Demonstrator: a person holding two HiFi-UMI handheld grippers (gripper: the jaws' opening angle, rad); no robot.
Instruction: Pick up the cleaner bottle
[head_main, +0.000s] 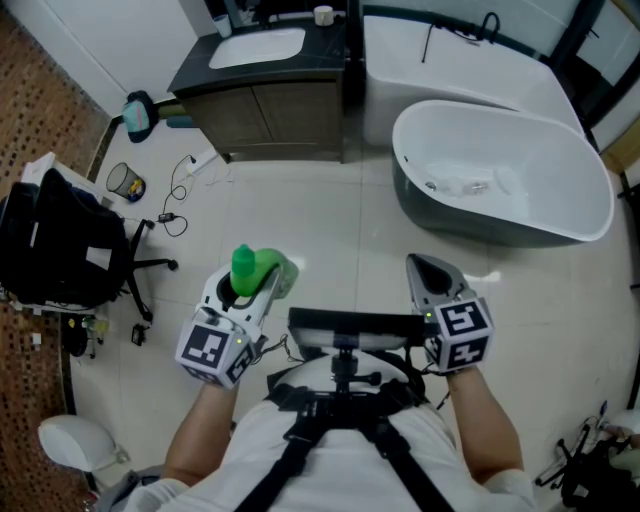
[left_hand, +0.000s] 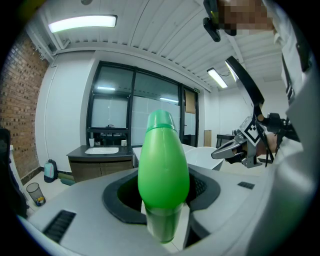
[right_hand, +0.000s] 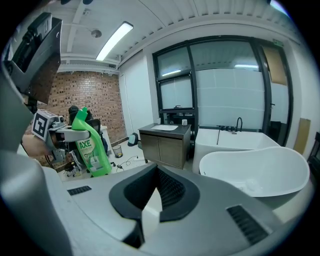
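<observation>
Cleaner bottle (left_hand: 162, 170) clamped in left tongs (head_main: 264, 284), right tongs (right_hand: 150, 212) closed together, empty

1. "AXE" stands in pale capital letters on the front label of the green cleaner bottle (right_hand: 90, 150), at about nine o'clock in the right gripper view.
2. Under that brand word the same label has a pale panel with smaller print, too small to read.
3. The left marker cube (head_main: 213, 350), at seven o'clock in the head view, and the right marker cube (head_main: 460, 335), at five o'clock, bear black-and-white square code patterns rather than letters or numbers.
4. A small green sign (left_hand: 198, 90) sits over the dark window frame, at one o'clock in the left gripper view; its wording cannot be read.
</observation>
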